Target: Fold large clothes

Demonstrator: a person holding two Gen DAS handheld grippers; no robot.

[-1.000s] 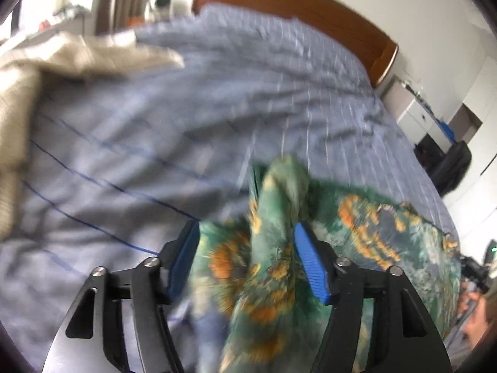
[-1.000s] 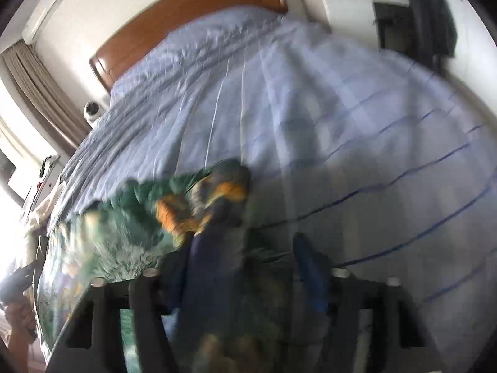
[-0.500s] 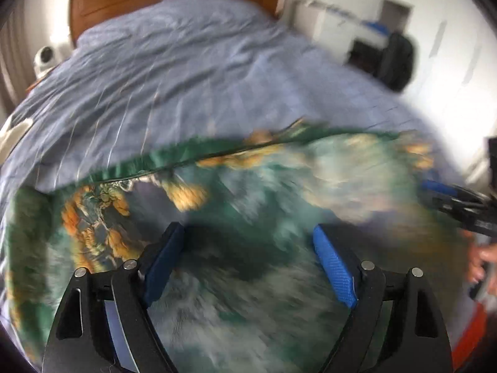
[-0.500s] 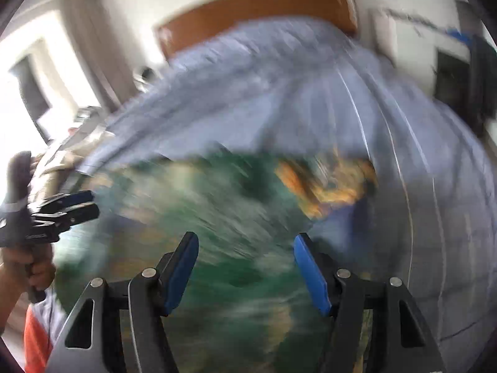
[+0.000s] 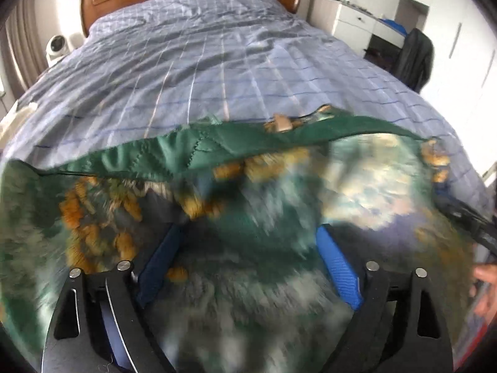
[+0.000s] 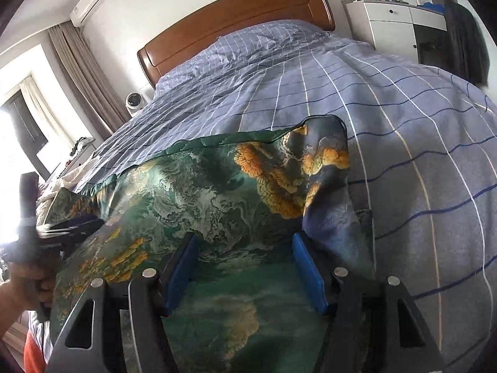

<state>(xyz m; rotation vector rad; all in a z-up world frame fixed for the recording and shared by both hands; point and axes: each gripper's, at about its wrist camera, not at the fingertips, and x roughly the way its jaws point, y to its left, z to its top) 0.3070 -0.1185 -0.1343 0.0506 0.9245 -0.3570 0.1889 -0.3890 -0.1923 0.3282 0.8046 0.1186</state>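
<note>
Jaws of both grippers stand spread over green printed garment (image 6: 198, 199) on bed (image 6: 403, 143).

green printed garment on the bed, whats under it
The green printed garment lies spread on the blue checked bedspread, which shows around its far and right edges. Whether anything else lies beneath it cannot be seen, since the fabric covers that area.
</note>
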